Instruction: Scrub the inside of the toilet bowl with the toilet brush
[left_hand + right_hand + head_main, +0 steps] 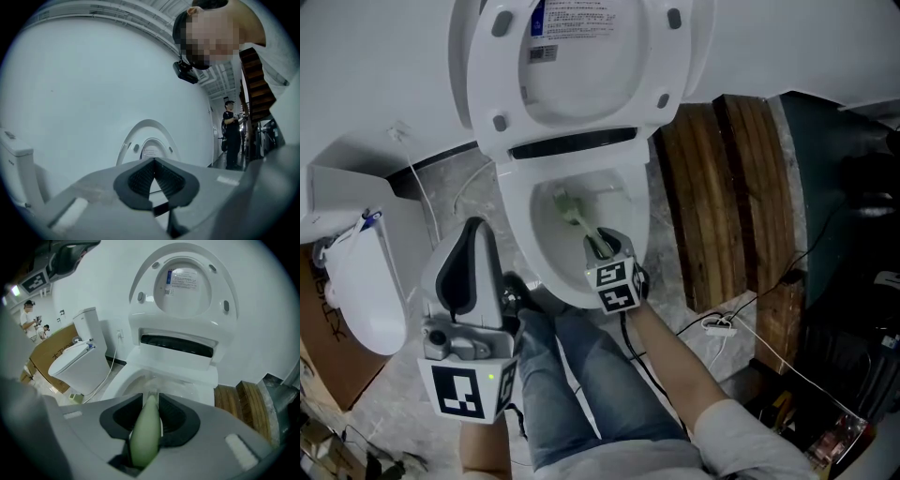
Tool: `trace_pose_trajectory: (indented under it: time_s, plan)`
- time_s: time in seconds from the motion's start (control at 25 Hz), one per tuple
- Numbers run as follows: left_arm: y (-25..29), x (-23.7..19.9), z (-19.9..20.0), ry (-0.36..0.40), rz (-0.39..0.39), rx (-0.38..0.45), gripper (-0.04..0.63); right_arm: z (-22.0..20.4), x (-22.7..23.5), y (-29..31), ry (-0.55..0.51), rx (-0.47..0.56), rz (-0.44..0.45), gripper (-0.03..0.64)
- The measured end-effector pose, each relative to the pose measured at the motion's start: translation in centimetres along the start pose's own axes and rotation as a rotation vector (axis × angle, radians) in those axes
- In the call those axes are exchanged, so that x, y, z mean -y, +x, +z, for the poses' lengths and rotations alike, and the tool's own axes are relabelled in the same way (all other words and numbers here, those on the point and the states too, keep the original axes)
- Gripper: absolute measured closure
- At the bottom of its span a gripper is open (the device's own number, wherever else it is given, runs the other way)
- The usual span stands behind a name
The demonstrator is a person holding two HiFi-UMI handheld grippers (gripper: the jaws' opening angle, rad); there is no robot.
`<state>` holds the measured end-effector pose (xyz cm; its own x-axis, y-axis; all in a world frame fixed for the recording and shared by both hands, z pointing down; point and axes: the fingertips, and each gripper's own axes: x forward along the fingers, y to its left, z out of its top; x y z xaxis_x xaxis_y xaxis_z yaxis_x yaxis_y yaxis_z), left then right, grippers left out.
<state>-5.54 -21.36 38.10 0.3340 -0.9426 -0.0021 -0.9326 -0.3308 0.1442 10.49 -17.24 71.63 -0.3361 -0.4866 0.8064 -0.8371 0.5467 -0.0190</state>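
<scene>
Right gripper (602,247), low centre of the head view, is clamped on the pale green handle of the brush (579,220). In the right gripper view its jaws (151,403) are pressed against both sides of the handle (145,434), which runs straight out along the jaw line.

From the jaws the brush reaches up and to the left in the head view, into the bowl (517,220). Its long axis slants from lower right to upper left, with the bristled head as the far, upper-left end, down inside the bowl near its left-rear wall. Whether the bristles touch the porcelain cannot be told. The right gripper hangs over the bowl's front rim, so the surface to scrub lies ahead of and below it, along the line of the handle. This gripper is much the nearer one to the work.

Left gripper (474,228) is at the lower left of the head view, outside the bowl and beside its left edge, pointing up the frame. In the left gripper view its pads (140,176) meet at the tips with nothing between them.

The lid (572,66) stands raised at the top of the frame. A second toilet (361,291) sits at far left, and wooden planks (712,197) lie to the right of the bowl.
</scene>
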Motion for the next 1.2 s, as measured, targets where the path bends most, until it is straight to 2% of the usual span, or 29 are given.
trace_pose_trajectory:
  time_s: [0.68, 0.96, 1.2]
  plan:
    - [0.3, -1.0, -1.2, -0.002, 0.031, -0.016, 0.592, -0.5, -0.6, 2.5, -0.13, -0.056, 0.037, 0.509]
    - [0.2, -1.4, -1.5, 0.019, 0.049, -0.03, 0.592, 0.3, 0.5, 2.8, -0.082, -0.048, -0.005, 0.511]
    - [0.5, -0.9, -1.2, 0.017, 0.043, -0.022, 0.592, 0.3, 2.7, 2.3, -0.011, -0.047, -0.076, 0.511]
